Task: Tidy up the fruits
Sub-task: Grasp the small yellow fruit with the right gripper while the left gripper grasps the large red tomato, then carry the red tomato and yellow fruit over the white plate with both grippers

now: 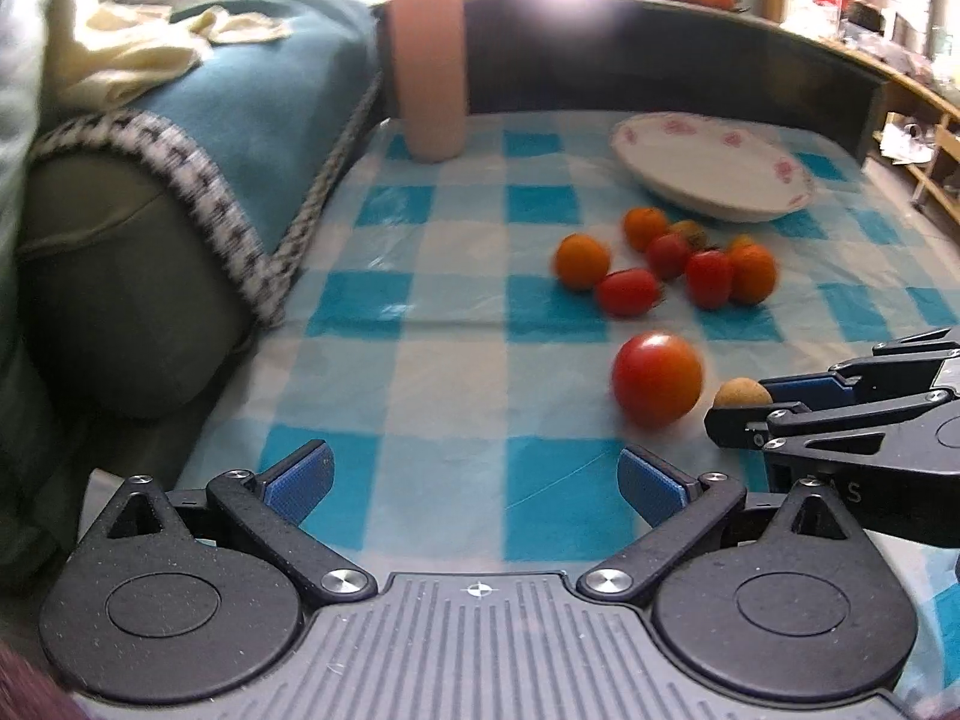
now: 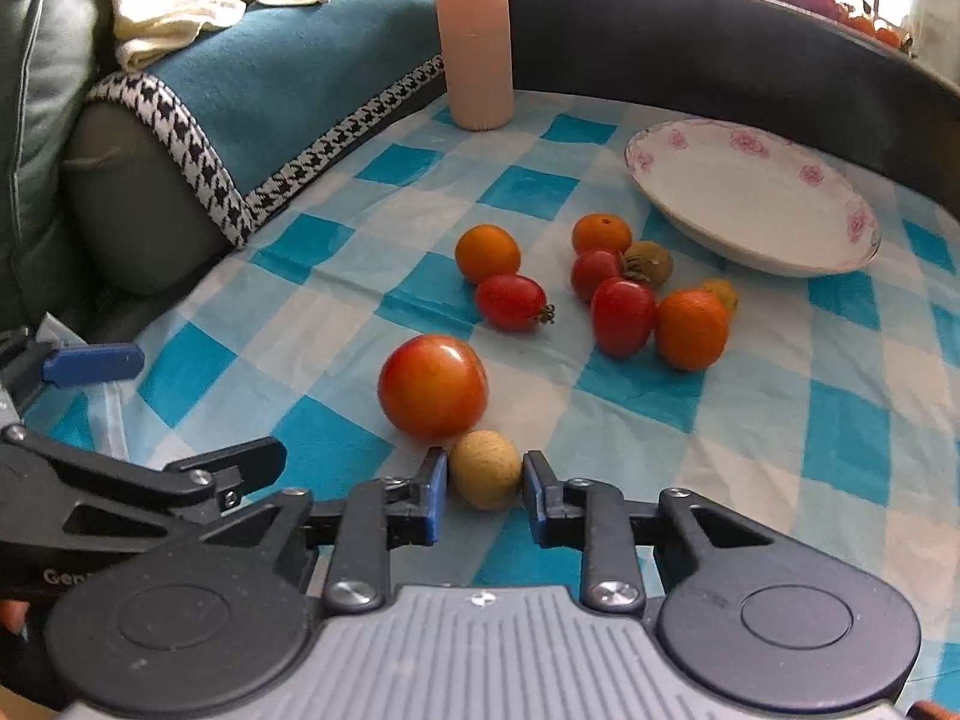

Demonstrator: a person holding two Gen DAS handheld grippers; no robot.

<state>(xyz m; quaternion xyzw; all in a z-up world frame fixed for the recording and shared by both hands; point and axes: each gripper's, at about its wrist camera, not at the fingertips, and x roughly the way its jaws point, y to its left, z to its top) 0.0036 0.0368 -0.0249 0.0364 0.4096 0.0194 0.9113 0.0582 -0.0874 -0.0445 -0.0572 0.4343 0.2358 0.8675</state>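
A small tan round fruit (image 2: 485, 476) lies on the checked cloth between the fingers of my right gripper (image 2: 485, 489); the jaws stand close on both sides, with slight gaps showing. It also shows in the left wrist view (image 1: 741, 393). A large red tomato (image 2: 433, 386) sits just beyond it. Farther on lies a cluster of small red tomatoes (image 2: 622, 315) and orange fruits (image 2: 691, 329). A white plate (image 2: 750, 204) with pink flowers stands empty at the back right. My left gripper (image 1: 474, 483) is open and empty over the cloth, left of the right gripper (image 1: 744, 414).
A tall pink ribbed cylinder (image 2: 474, 30) stands at the back. A sofa arm with a teal blanket (image 2: 270, 78) borders the table on the left. A dark raised rim (image 2: 720, 42) runs along the back edge.
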